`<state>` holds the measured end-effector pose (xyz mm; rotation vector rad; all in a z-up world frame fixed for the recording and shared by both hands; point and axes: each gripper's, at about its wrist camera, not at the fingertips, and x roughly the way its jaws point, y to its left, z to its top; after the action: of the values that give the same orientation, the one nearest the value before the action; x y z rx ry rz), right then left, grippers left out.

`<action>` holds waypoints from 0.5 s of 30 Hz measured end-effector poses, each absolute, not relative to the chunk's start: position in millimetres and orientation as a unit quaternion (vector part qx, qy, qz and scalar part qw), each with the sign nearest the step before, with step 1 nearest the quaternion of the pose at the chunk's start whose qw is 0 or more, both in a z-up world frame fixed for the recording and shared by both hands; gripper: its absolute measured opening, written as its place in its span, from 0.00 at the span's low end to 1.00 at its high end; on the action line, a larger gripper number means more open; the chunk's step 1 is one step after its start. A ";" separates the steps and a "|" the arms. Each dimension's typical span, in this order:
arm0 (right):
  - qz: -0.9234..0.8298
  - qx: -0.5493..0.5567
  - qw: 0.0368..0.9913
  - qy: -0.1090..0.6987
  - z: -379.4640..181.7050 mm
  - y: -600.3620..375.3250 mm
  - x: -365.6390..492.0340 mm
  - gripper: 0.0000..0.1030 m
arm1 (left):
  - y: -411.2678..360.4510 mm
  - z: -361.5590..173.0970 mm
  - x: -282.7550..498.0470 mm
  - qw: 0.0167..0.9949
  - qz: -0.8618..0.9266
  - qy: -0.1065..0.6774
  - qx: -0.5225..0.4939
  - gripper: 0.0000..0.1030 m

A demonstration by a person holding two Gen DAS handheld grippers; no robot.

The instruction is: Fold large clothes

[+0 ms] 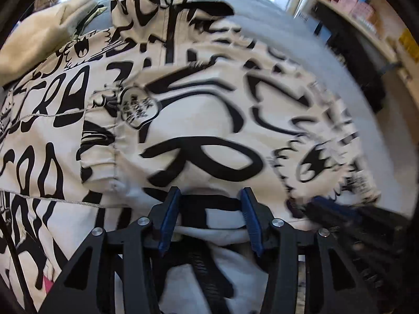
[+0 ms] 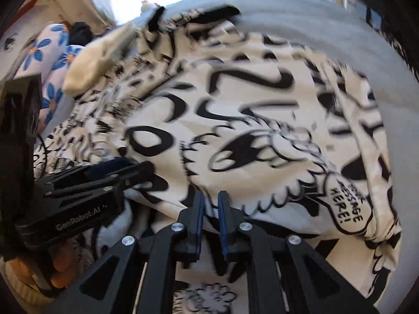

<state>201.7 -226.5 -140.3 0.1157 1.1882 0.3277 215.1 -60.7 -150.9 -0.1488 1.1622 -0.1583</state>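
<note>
Left claw (image 1: 210, 196): jaws standing apart, blue pads clear of the cloth, folded edge of the printed garment (image 1: 199, 120) lying between them but not pinched; released, so far as the left wrist view shows. Probably let go so the fold can settle flat.

Right claw (image 2: 210, 200): jaws nearly together, only a thin gap between the pads, at the near hem of the same cream-and-black garment (image 2: 235, 130). Cloth caught in that gap or not: cannot tell through the blur. If clenched on the hem, likely to carry or tug that edge across.

Garment spread over a grey bed cover (image 1: 275, 34), print side up, one layer doubled over toward 9 o'clock in the left view, a plain cream sleeve (image 1: 47, 34) trailing off at 10 o'clock.

Around it: flowered bedding (image 2: 49, 55) at 9 to 10 o'clock in the right view, shelves (image 1: 366, 18) at 2 o'clock in the left view. Nearest obstruction for each claw: the other one, close beside it at 9 o'clock in the right view; risk of crowding the same hem.
</note>
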 end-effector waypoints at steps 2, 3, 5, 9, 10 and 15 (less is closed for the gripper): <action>0.132 0.052 0.820 0.554 -142.1 -241.6 202.6 0.08 | -57.4 -151.5 217.0 0.832 -0.070 0.545 -0.073 0.47; 0.098 0.043 0.828 0.550 -141.3 -257.7 203.2 0.08 | -53.0 -151.2 219.5 0.831 -0.072 0.546 -0.083 0.47; 0.026 0.021 0.840 0.542 -142.4 -287.2 203.3 0.08 | -42.6 -152.0 225.4 0.826 -0.078 0.548 -0.105 0.47; 0.017 0.100 0.836 0.540 -146.2 -339.5 198.9 0.00 | -25.9 -155.6 235.8 0.829 -0.062 0.544 -0.113 0.42; 0.025 0.127 0.832 0.539 -146.3 -347.6 196.2 0.00 | -24.7 -156.4 236.8 0.829 -0.063 0.543 -0.116 0.42; -0.007 0.086 0.841 0.534 -141.7 -329.1 191.7 0.04 | -32.9 -157.8 241.7 0.838 -0.052 0.537 -0.083 0.42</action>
<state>191.7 -329.1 -141.7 0.1827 1.1290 -0.0156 241.7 -32.9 -157.8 -0.1765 1.1359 -0.1106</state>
